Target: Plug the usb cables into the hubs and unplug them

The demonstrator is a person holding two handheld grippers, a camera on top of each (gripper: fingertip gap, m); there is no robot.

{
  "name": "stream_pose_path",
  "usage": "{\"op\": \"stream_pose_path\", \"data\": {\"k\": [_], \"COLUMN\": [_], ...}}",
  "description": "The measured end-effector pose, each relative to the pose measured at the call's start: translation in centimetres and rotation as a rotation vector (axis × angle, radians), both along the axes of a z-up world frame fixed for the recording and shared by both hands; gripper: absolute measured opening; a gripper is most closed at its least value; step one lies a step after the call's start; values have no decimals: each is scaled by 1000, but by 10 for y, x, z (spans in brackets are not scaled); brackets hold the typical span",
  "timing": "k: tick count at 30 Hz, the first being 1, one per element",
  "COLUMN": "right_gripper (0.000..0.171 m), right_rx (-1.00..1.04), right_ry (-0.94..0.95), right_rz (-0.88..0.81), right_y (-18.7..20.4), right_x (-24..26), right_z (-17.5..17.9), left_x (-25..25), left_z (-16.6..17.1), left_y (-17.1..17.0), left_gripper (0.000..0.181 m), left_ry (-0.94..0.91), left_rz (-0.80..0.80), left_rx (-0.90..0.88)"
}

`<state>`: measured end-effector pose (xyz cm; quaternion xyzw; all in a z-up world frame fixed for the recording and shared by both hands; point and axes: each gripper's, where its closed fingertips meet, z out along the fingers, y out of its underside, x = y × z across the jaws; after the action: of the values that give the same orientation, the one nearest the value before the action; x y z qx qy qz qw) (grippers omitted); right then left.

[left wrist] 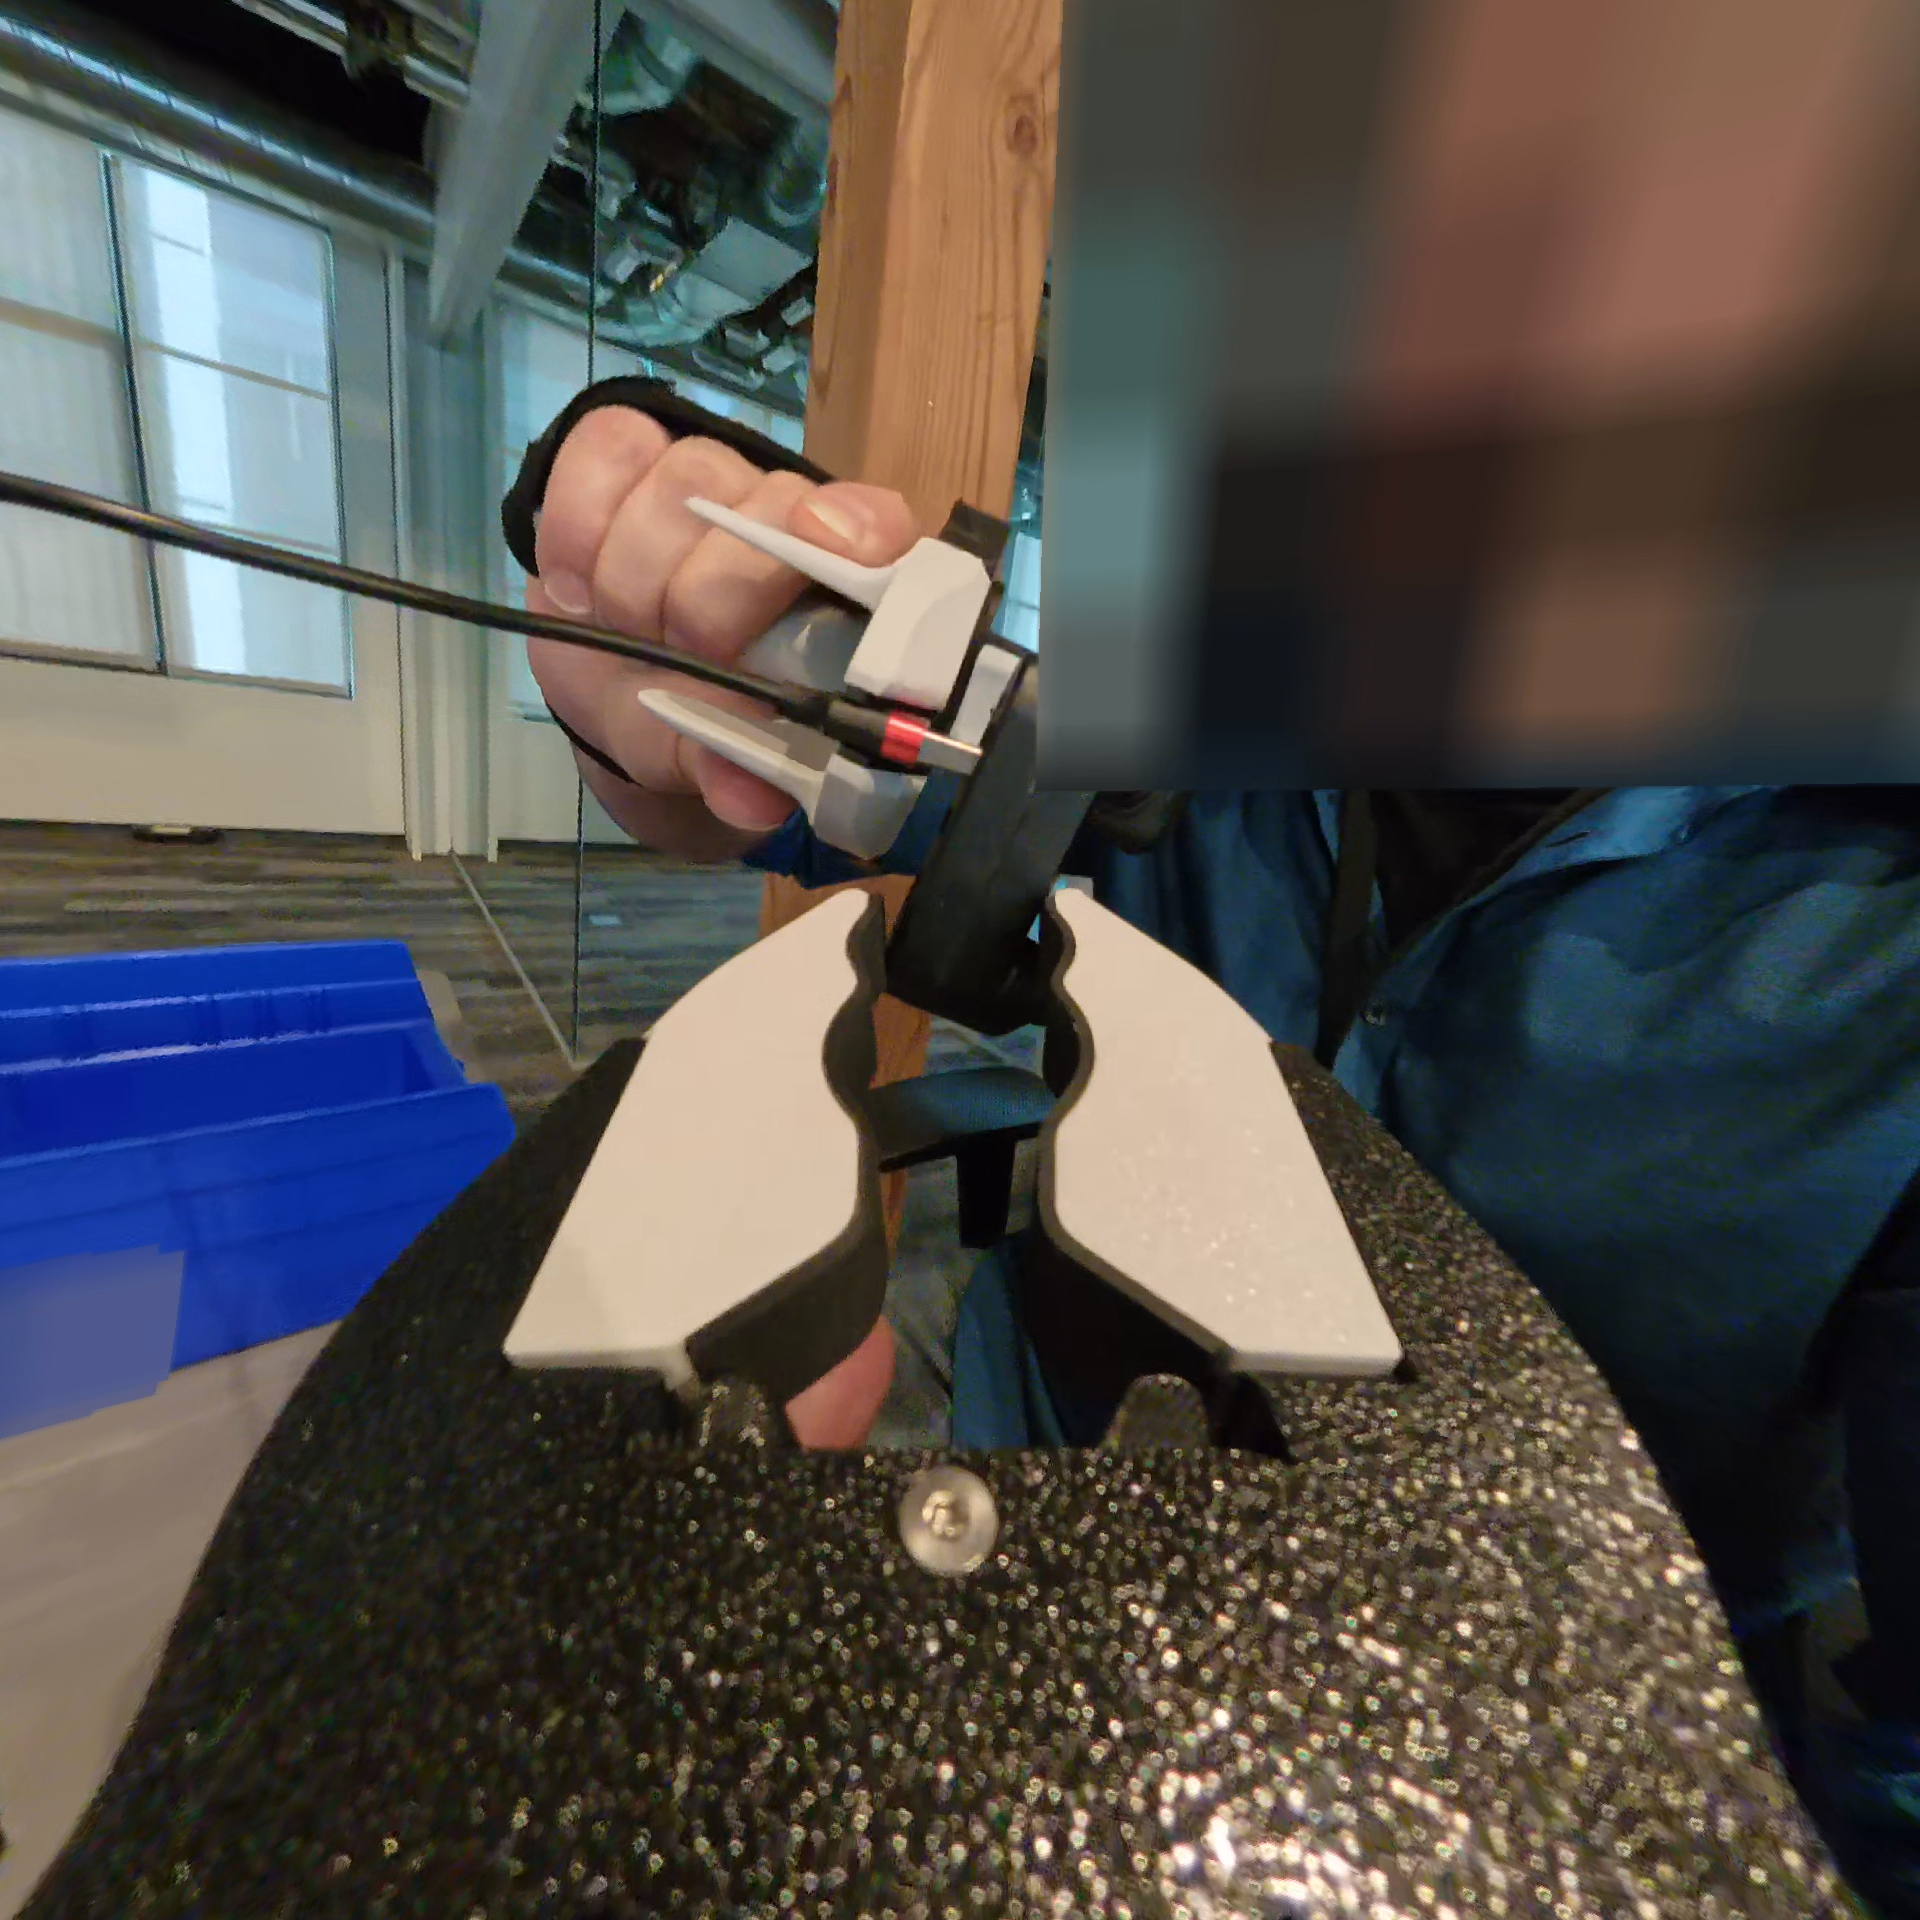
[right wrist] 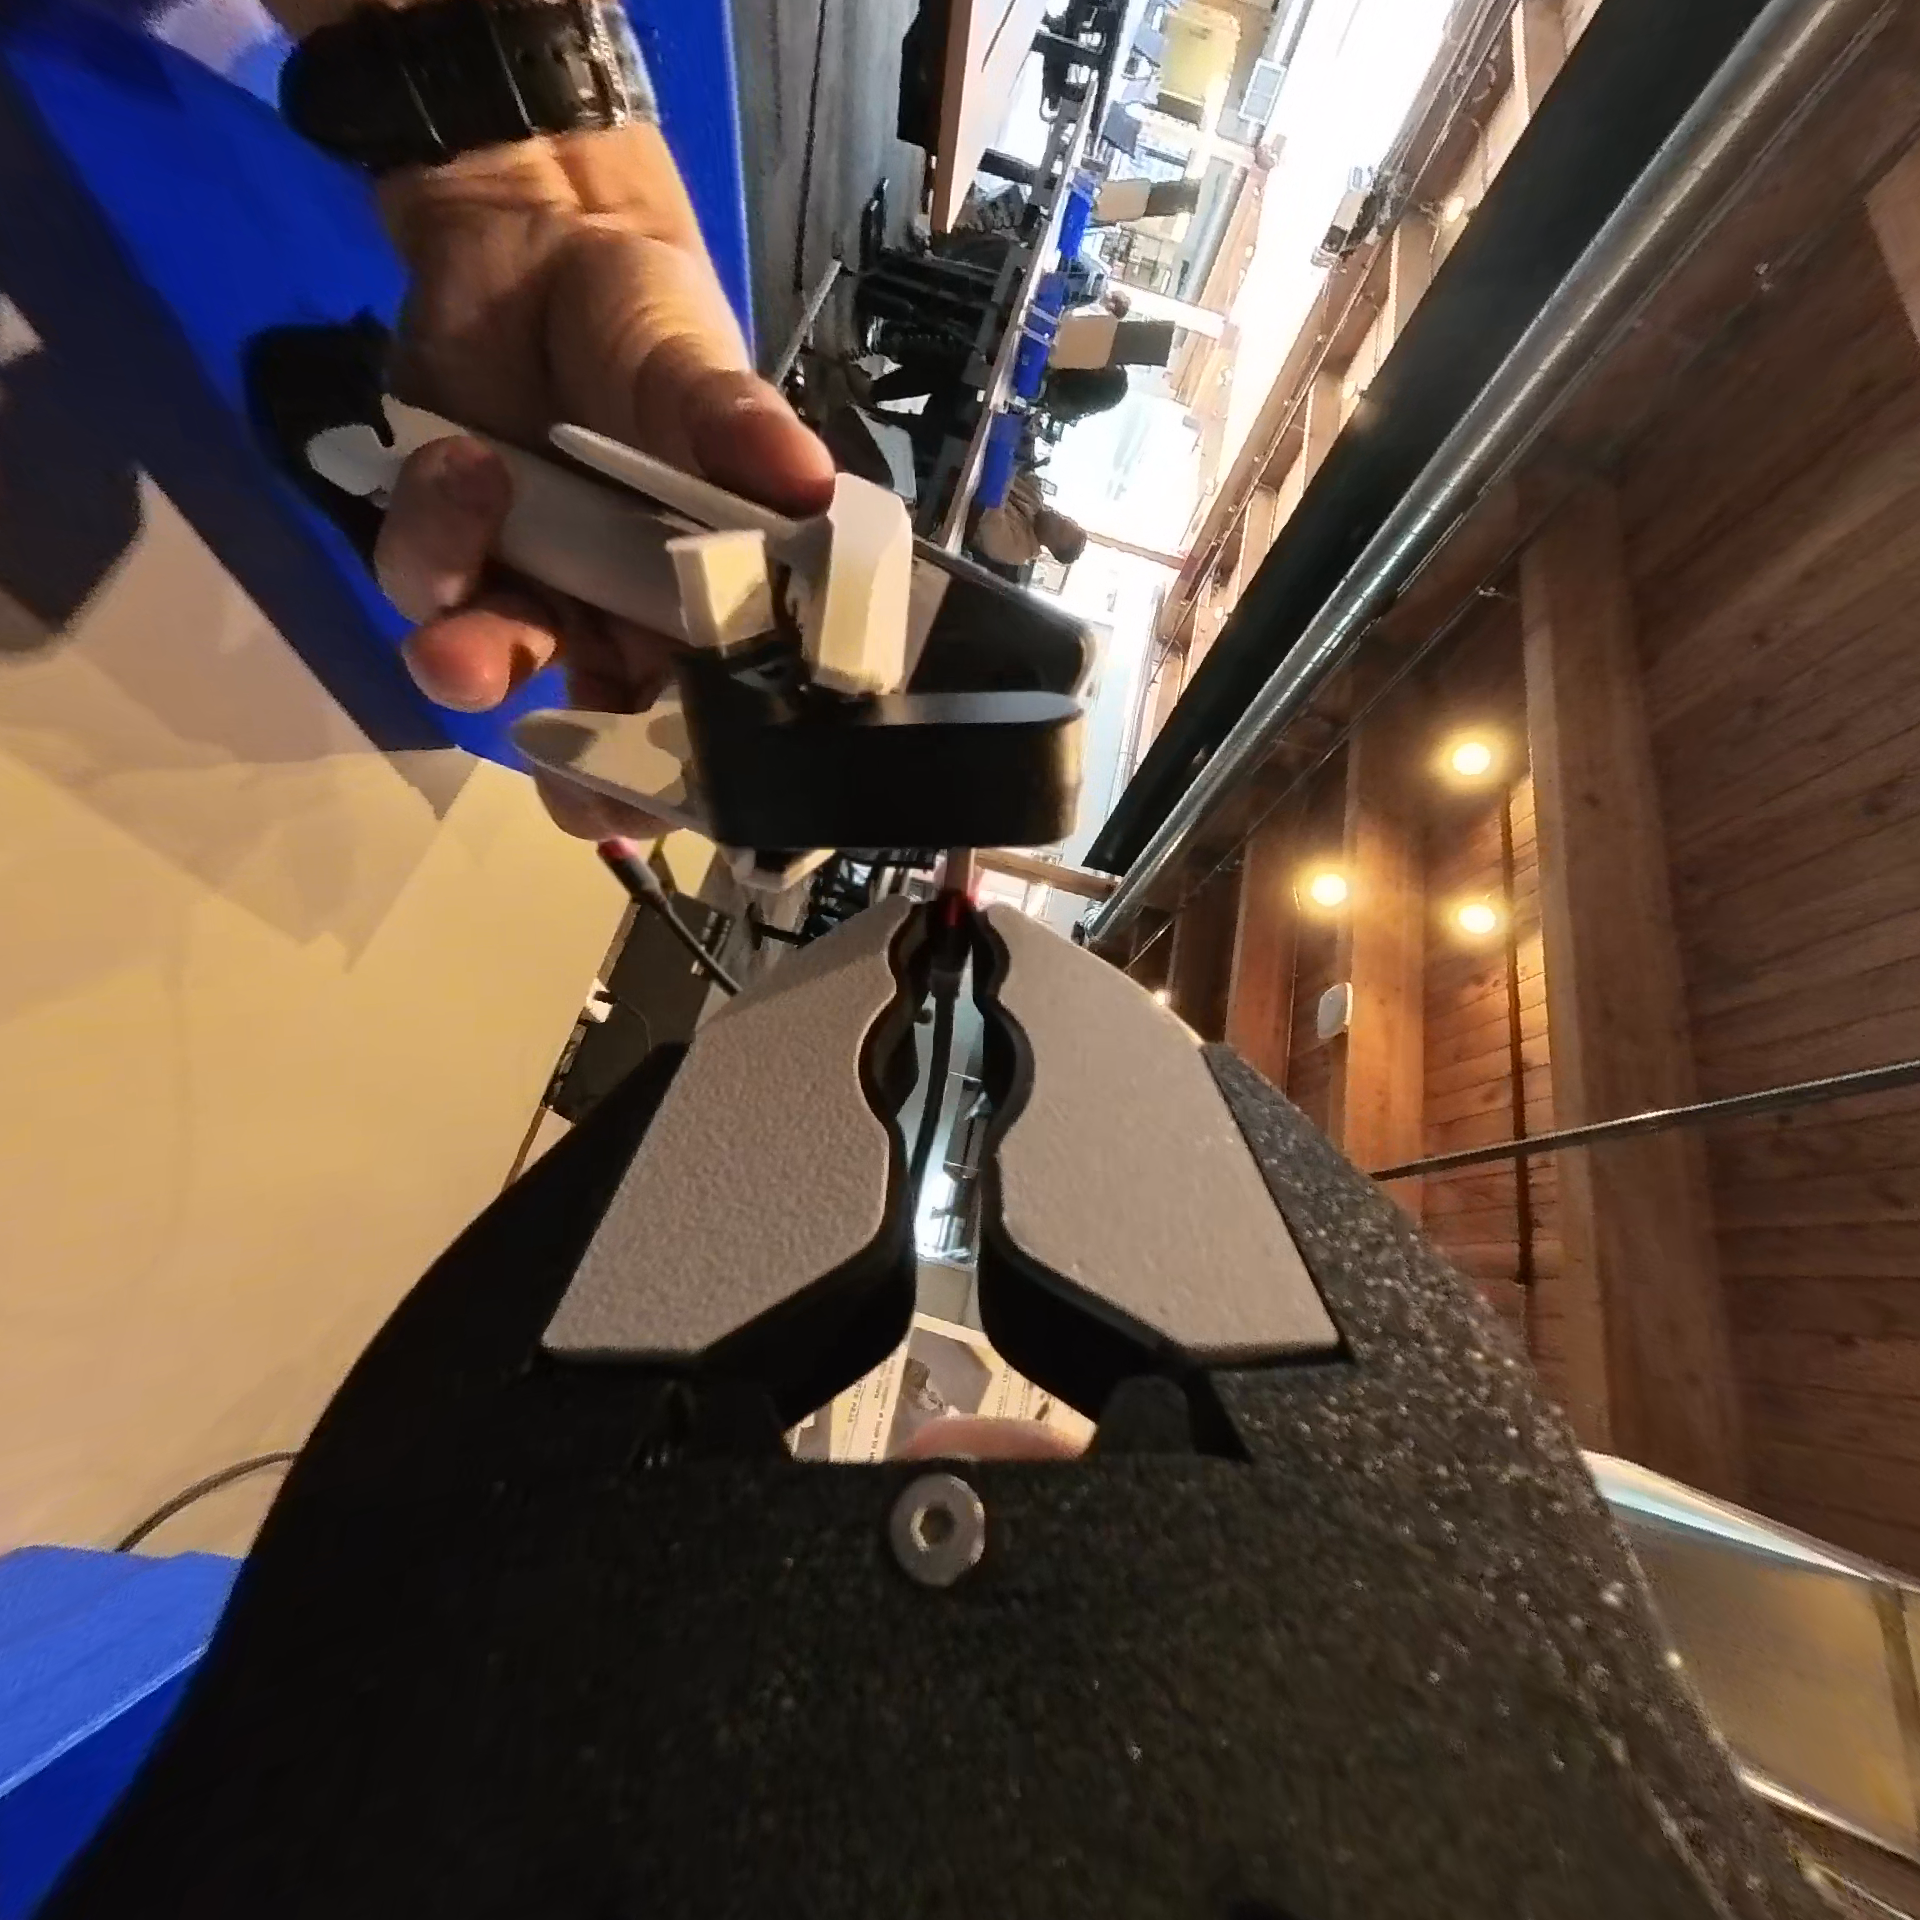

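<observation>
An open-plan industrial workspace: exposed ceiling ducts (left wrist: 665, 208) at upper centre, timber post (left wrist: 935, 260), blue storage bins (left wrist: 208, 1122) lower left, wood-plank wall (right wrist: 1714, 727) at right.

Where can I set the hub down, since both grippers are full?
Bare tabletop lies in front of the blue bin, left of the left gripper. It is crowded ahead, where that gripper holds the hub near the right gripper and its cable plug.
</observation>
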<state>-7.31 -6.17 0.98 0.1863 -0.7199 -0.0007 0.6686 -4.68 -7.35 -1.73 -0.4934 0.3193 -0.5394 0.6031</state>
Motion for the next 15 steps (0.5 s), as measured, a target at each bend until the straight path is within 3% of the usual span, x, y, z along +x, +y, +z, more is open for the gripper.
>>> {"op": "stream_pose_path", "data": {"k": [8, 15], "right_gripper": [6, 6], "right_rx": [41, 17], "right_ry": [20, 2], "right_rz": [-16, 11], "right_y": [7, 9], "right_x": [2, 9], "right_z": [2, 4], "left_x": [1, 10], "left_z": [4, 7], "left_y": [6, 7], "left_gripper": [26, 25], "left_ry": [11, -22], "left_rz": [47, -28], "left_rx": [-13, -129]}}
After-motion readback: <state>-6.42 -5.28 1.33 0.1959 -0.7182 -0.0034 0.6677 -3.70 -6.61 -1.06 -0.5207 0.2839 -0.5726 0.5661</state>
